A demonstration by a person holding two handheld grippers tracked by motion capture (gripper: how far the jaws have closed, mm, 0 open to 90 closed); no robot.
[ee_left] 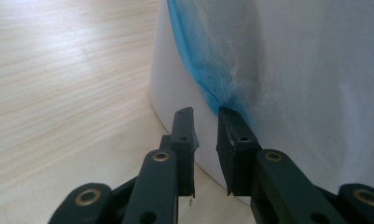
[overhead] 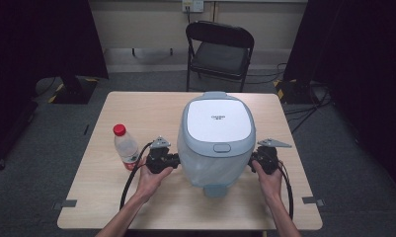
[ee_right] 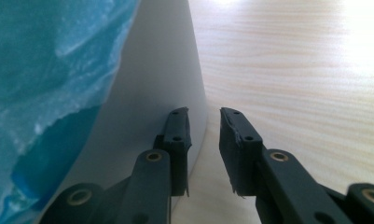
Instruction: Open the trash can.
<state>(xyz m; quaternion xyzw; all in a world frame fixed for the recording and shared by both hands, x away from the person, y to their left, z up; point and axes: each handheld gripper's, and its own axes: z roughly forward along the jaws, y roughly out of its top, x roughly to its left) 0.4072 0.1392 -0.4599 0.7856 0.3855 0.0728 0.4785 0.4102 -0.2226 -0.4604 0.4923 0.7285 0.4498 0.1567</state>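
Pale blue-grey plastic dominates the table [overhead: 111, 197]; the rice cooker [overhead: 216, 140] sits at its middle, lid down, with thin blue film [ee_left: 208, 70] clinging to its white body; a red-capped water bottle [overhead: 125, 146] stands just beside the left hand's side, apart from the action. The left gripper [overhead: 172, 159] is up against the cooker's left flank; in the left gripper view its jaws stand slightly parted with nothing between them, tips right at the wall where the film bunches. The right gripper [overhead: 255, 160] mirrors it on the other flank; in the right gripper view its jaws are likewise a little apart and empty, the inner one close along the curved white wall [ee_right: 161, 84], though whether it touches I cannot tell. This looks like the bracing step, both tools set either side before the cooker is shifted or lifted; the next move calls for even inward pressure from both sides, low on the body, since the smooth wall and loose film could let a jaw slip.
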